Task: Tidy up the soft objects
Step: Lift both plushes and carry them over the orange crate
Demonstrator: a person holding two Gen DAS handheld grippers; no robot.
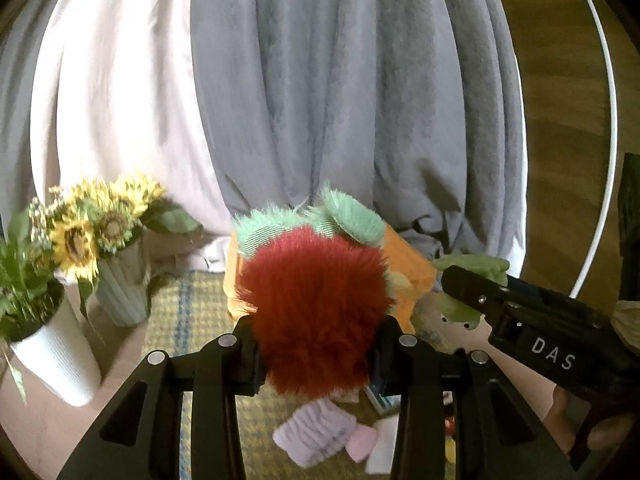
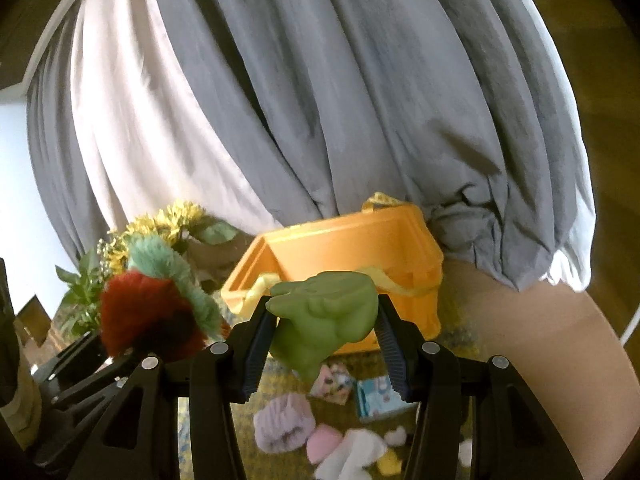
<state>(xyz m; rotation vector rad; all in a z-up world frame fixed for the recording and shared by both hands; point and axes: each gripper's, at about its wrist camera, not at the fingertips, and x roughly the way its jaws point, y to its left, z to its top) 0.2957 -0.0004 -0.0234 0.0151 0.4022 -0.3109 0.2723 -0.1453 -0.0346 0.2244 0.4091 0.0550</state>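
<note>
1. Left gripper (image 1: 316, 344) clamped on a furry red plush (image 1: 314, 312), pads pressed into its sides at a narrow spread; mint-green tufts (image 1: 348, 216) sprouting from the toy's far end.
2. Right gripper (image 2: 326, 328) closed around a soft green toy (image 2: 326, 308), squeezed between the ribbed blue pads (image 2: 390, 344), raised above the clutter below.
3. Both toys held off the floor, side by side: red plush (image 2: 148, 312) to the left in the right wrist view, the right gripper's black body marked "DAS" (image 1: 552, 352) at the right edge of the left wrist view.
4. Orange bin (image 2: 348, 248) open just beyond the green toy, yellowish handle (image 2: 264, 284) draped over its rim; mostly hidden behind the red plush in the left wrist view.
5. Scattered low on a woven yellow-and-blue rug (image 1: 192, 312): a lilac knitted piece (image 2: 284, 420), a pink pad (image 2: 324, 444), something white (image 2: 356, 456), and small printed packets (image 2: 376, 398).
6. Sunflowers (image 1: 100, 220) in a ribbed pale vase (image 1: 120, 292) at left, beside a white pot (image 1: 60, 360) of greenery.
7. Grey curtain (image 1: 340, 80) with a white panel (image 1: 120, 80) filling the background.
</note>
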